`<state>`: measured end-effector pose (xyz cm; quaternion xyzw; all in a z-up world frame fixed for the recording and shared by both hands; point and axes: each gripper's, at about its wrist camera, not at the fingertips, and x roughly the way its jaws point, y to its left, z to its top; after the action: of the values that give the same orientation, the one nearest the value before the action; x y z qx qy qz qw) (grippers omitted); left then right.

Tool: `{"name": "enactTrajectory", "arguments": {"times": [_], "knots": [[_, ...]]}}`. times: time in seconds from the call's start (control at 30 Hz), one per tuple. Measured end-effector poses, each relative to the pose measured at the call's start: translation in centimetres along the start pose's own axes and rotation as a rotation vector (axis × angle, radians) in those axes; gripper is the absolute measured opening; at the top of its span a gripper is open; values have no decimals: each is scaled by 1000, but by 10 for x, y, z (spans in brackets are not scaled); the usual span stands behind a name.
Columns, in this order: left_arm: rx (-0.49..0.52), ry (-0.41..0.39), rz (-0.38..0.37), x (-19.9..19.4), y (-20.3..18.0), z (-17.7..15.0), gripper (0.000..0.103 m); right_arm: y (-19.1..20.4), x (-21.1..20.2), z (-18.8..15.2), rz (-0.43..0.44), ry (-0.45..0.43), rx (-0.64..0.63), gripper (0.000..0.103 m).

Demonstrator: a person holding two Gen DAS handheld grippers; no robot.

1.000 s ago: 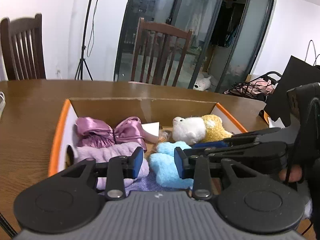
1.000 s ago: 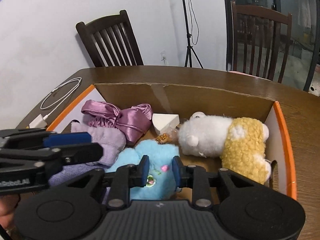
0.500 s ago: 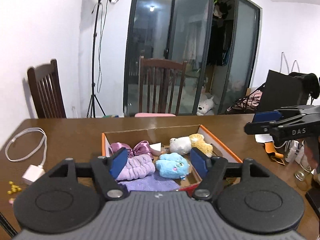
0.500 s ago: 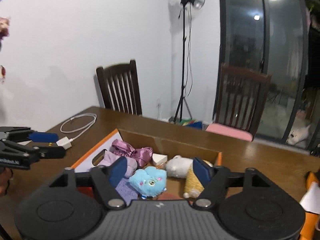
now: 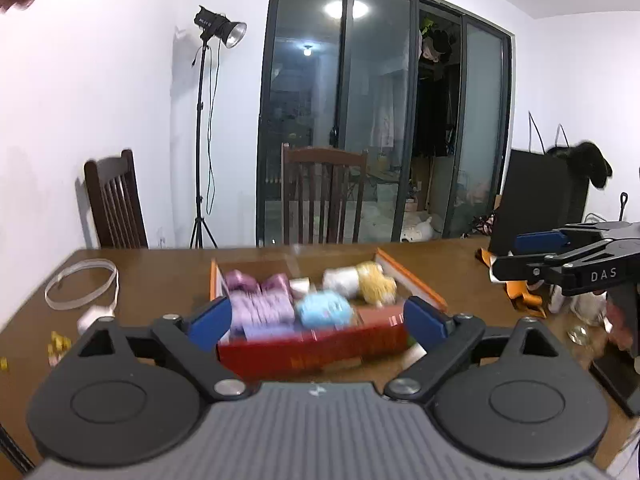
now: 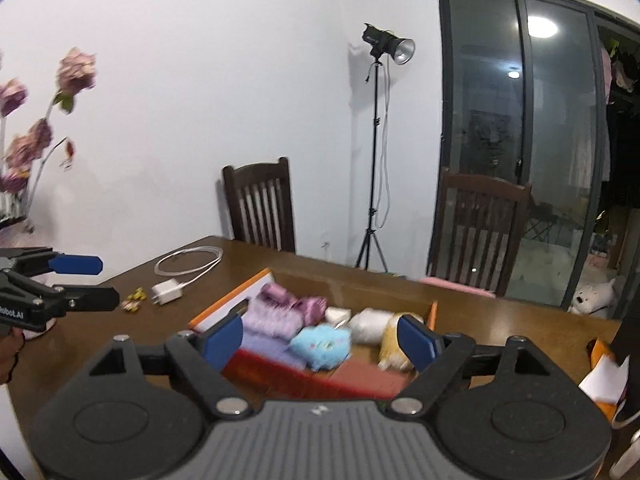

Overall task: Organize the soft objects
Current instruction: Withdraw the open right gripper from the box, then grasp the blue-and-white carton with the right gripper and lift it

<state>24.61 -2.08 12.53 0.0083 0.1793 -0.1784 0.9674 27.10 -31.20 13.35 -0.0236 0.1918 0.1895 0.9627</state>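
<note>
A cardboard box (image 5: pixel 312 350) with orange rims and a red front stands on the brown table. In it lie a purple satin scrunchie (image 5: pixel 256 282), a lilac fuzzy cloth (image 5: pixel 260 308), a blue plush (image 5: pixel 324 308) and a white-and-yellow plush (image 5: pixel 364 280). My left gripper (image 5: pixel 318 322) hangs back from the box, its jaws opening wide, nothing between them. My right gripper (image 6: pixel 320 340) is also well short of the box (image 6: pixel 232 300), jaws opening and empty, with the blue plush (image 6: pixel 320 342) beyond them. Each gripper shows at the edge of the other's view.
A white charger with its cable (image 5: pixel 94 314) and small yellow bits (image 5: pixel 56 344) lie left of the box. A black bag (image 5: pixel 536 200) and glass items (image 5: pixel 584 308) stand at the right. Two wooden chairs (image 6: pixel 260 204) and a light stand (image 6: pixel 376 160) are behind the table.
Both grippers have drawn back and up from inside the box, which now looks small and far. Their jaws went from nearly shut to wide apart. The toys stayed in the box.
</note>
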Motion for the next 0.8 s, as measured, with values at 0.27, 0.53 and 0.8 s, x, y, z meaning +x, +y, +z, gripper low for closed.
{"name": "enactTrajectory", "arguments": {"times": [0.27, 0.53, 0.8], "knots": [[-90, 109, -72, -4, -16, -90, 90, 17, -3, -95, 52, 85, 89, 82], [-175, 204, -65, 33, -8, -115, 63, 30, 26, -135, 116, 134, 143, 74], [-355, 259, -123, 97, 17, -113, 41, 18, 80, -128, 146, 153, 228, 49]]}}
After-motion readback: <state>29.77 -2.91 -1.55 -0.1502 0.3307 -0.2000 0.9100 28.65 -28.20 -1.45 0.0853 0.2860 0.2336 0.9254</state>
